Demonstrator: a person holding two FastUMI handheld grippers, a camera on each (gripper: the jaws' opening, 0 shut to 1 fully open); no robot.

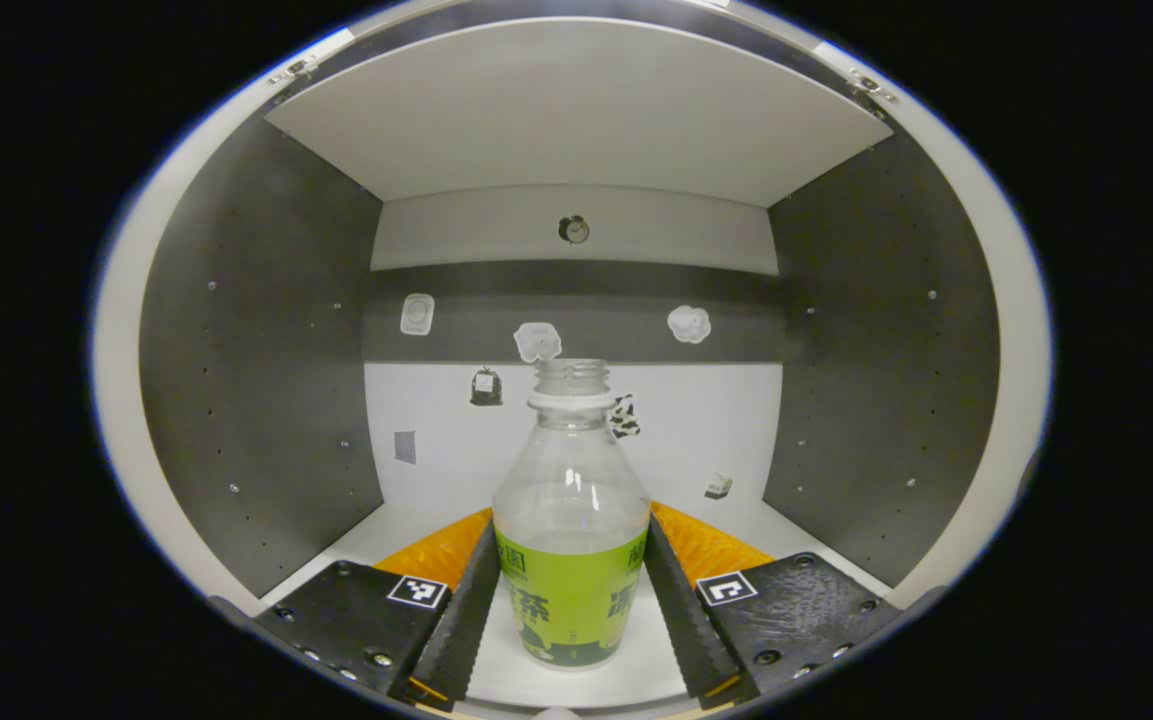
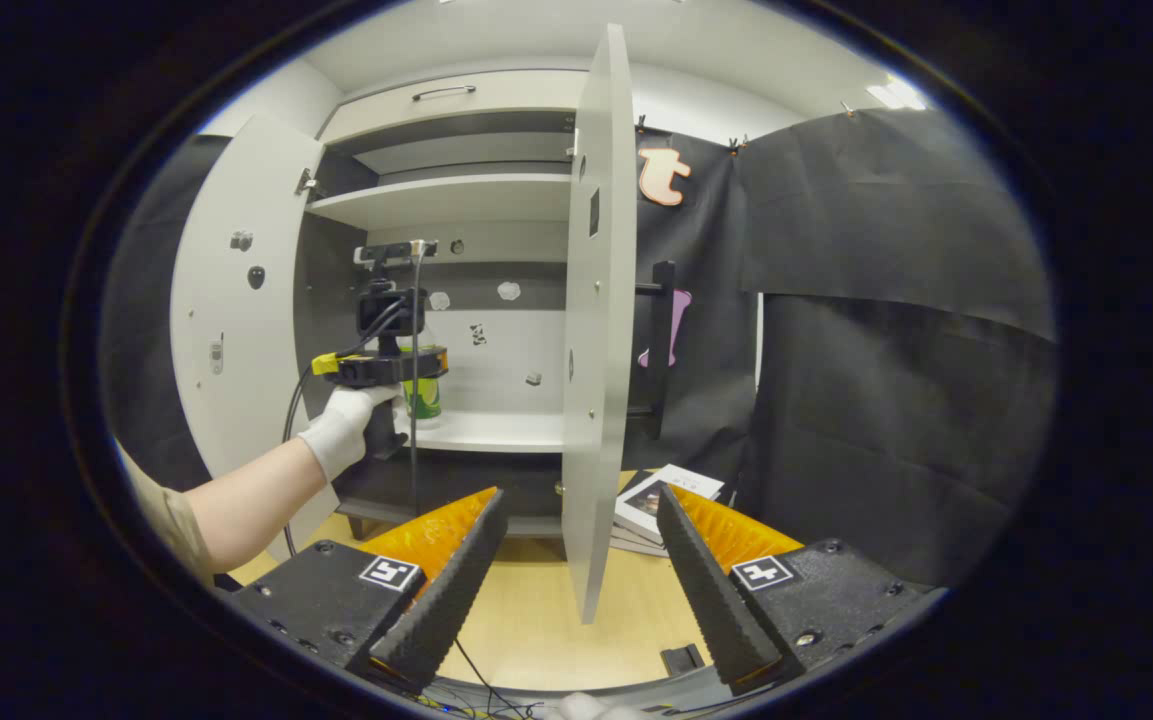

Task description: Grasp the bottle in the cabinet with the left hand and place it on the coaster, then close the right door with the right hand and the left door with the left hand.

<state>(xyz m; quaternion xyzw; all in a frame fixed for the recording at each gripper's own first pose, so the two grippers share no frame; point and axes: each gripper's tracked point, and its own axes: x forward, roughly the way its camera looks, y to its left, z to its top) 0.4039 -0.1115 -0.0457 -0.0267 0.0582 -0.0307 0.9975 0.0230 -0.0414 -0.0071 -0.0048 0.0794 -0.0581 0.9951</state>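
Inside the open cabinet, the left gripper (image 1: 571, 590) straddles the bottle (image 1: 570, 520) standing on the shelf (image 1: 586, 680), jaws closing against its sides for lifting. The right gripper (image 2: 576, 580) waits released before the right door (image 2: 598, 330).

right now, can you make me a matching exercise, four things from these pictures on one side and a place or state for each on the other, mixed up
Things
1. clear plastic bottle with a green label
2. right gripper
3. white right cabinet door
4. stack of books

Places or states
A. lying on the wooden table beyond the door
B. standing uncapped on the white cabinet shelf, between the left gripper fingers
C. open, holding nothing
D. swung open, edge-on to the right gripper view

Pairs: 1-B, 2-C, 3-D, 4-A
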